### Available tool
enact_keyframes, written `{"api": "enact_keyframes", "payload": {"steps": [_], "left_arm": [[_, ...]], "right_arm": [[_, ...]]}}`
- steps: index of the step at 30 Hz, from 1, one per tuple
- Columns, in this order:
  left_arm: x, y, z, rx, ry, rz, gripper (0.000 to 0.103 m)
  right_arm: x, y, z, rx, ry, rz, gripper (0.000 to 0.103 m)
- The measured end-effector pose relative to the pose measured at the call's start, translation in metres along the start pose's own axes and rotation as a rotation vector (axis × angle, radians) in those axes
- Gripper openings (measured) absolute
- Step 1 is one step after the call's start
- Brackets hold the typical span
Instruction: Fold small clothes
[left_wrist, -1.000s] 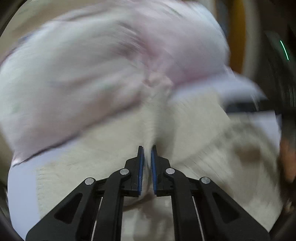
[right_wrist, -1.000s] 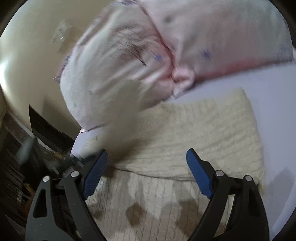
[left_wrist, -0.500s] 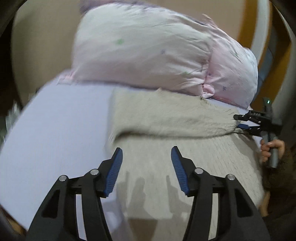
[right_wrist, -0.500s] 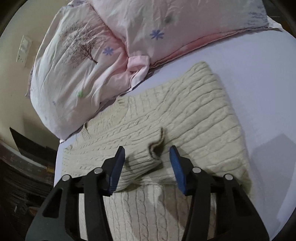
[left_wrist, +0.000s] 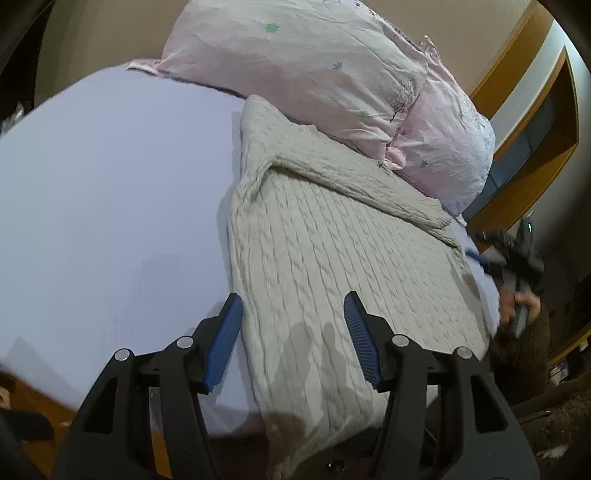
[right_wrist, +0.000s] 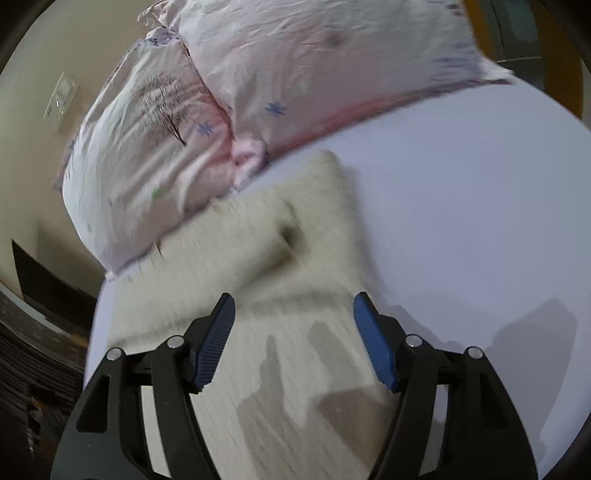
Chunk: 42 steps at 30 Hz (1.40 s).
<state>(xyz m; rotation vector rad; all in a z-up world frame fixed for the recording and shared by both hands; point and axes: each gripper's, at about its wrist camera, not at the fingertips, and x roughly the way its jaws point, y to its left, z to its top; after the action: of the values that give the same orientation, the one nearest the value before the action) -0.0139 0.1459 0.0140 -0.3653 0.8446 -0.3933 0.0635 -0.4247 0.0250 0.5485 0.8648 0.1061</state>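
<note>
A cream cable-knit sweater (left_wrist: 332, 258) lies flat on the lavender bed sheet (left_wrist: 110, 184), with a sleeve folded across its upper part below the pillows. My left gripper (left_wrist: 293, 332) is open and empty, above the sweater's near left edge. My right gripper (right_wrist: 293, 332) is open and empty, above the sweater (right_wrist: 258, 280), which is blurred in the right wrist view. The right gripper also shows in the left wrist view (left_wrist: 513, 258), held in a hand at the sweater's far right side.
Two pink flowered pillows (left_wrist: 314, 74) (right_wrist: 240, 92) lie along the head of the bed, touching the sweater's top edge. The bed's near edge and wooden floor (left_wrist: 29, 398) show at lower left. A wooden frame (left_wrist: 535, 122) stands at the right.
The left gripper opened, let go of the sweater and pulled back toward the near edge. The right gripper, open over the folded sleeve, moved back and widened; the sleeve now lies across the sweater.
</note>
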Motion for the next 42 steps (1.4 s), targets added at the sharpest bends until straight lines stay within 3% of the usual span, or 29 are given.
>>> {"api": "enact_keyframes", "payload": {"steps": [5, 7, 11, 16, 20, 22, 24, 26, 29, 31, 33, 34, 36, 38, 39, 41, 42], "left_arm": [[-0.014, -0.001, -0.023, -0.032, -0.011, -0.084, 0.057], [-0.017, -0.004, -0.031, -0.026, -0.006, -0.092, 0.057], [-0.023, -0.012, -0.045, -0.025, 0.008, -0.114, 0.056], [-0.02, -0.011, -0.062, -0.088, 0.06, -0.178, 0.025], [-0.006, -0.012, -0.074, -0.108, 0.137, -0.184, 0.011], [-0.007, -0.015, -0.072, -0.113, 0.133, -0.224, 0.008], [-0.013, -0.022, -0.059, -0.091, 0.104, -0.264, 0.007], [-0.022, -0.034, -0.035, -0.029, 0.055, -0.273, 0.007], [-0.025, -0.05, 0.021, 0.073, -0.032, -0.227, 0.007], [-0.009, -0.057, 0.077, 0.119, -0.124, -0.154, 0.007], [0.015, -0.055, 0.119, 0.101, -0.179, -0.108, 0.007], [0.032, -0.051, 0.139, 0.087, -0.198, -0.079, 0.007], [0.076, -0.037, 0.176, 0.021, -0.197, -0.025, 0.007], [0.128, -0.019, 0.202, -0.034, -0.136, 0.052, 0.007], [0.145, -0.013, 0.205, -0.052, -0.097, 0.069, 0.007], [0.171, -0.004, 0.205, -0.077, -0.03, 0.107, 0.007], [0.173, -0.002, 0.203, -0.078, -0.023, 0.102, 0.007]], "right_arm": [[-0.028, -0.031, -0.057, 0.018, 0.074, 0.068, 0.052], [-0.031, -0.031, -0.077, 0.018, 0.132, 0.169, 0.044], [-0.039, -0.033, -0.107, 0.025, 0.178, 0.302, 0.043], [-0.036, -0.043, -0.125, 0.073, 0.253, 0.42, 0.026], [-0.036, -0.042, -0.134, 0.042, 0.33, 0.45, 0.01], [-0.037, -0.034, -0.131, 0.025, 0.33, 0.459, 0.008], [-0.047, -0.024, -0.114, 0.025, 0.274, 0.516, 0.007], [-0.061, -0.013, -0.08, 0.003, 0.151, 0.569, 0.006], [-0.062, 0.0, -0.025, -0.002, 0.019, 0.606, 0.006], [-0.043, 0.006, 0.019, 0.046, -0.065, 0.597, 0.006], [-0.015, 0.002, 0.048, 0.127, -0.101, 0.589, 0.006], [0.01, -0.002, 0.065, 0.196, -0.114, 0.543, 0.006], [0.047, -0.012, 0.081, 0.285, -0.099, 0.466, 0.006], [0.087, -0.02, 0.088, 0.397, -0.046, 0.373, 0.007], [0.104, -0.026, 0.086, 0.478, -0.011, 0.364, 0.01], [0.113, -0.035, 0.084, 0.583, -0.023, 0.402, 0.012], [0.111, -0.037, 0.085, 0.61, -0.058, 0.453, 0.027]]}}
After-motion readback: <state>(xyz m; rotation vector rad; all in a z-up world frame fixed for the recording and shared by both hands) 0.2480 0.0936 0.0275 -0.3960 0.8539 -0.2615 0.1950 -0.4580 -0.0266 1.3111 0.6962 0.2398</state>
